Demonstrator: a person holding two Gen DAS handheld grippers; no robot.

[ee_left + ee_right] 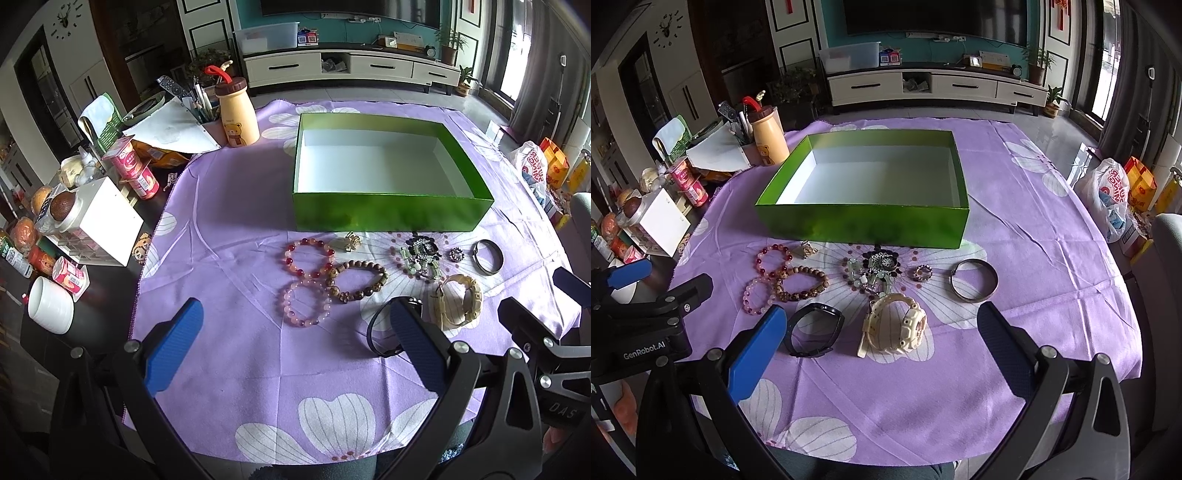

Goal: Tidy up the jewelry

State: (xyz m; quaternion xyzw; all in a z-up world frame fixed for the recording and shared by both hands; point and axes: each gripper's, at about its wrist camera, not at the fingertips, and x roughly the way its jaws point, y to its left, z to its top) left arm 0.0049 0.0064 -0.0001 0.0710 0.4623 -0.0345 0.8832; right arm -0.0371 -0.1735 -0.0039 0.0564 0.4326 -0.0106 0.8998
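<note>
Your left gripper (295,328) is spread wide, nothing betw. its blue pads; the pink bead bracelet (307,303) lies just ahead betw. the jaws, black band (382,332) partly behind the rt pad; your right gripper (882,328) is equally wide, cream watch (897,326) ahead betw. its jaws; all jewelry sits on the purple floral cloth (1034,258) in front of the glossy green box (864,221), white inside; only the rt view shows the black band whole, w/ the smooth metal bangle (974,285) beyond.

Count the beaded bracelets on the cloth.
3: red-and-pink one nearest the green box, brown wooden one right of it, pale pink one in front. None seem hidden.
</note>
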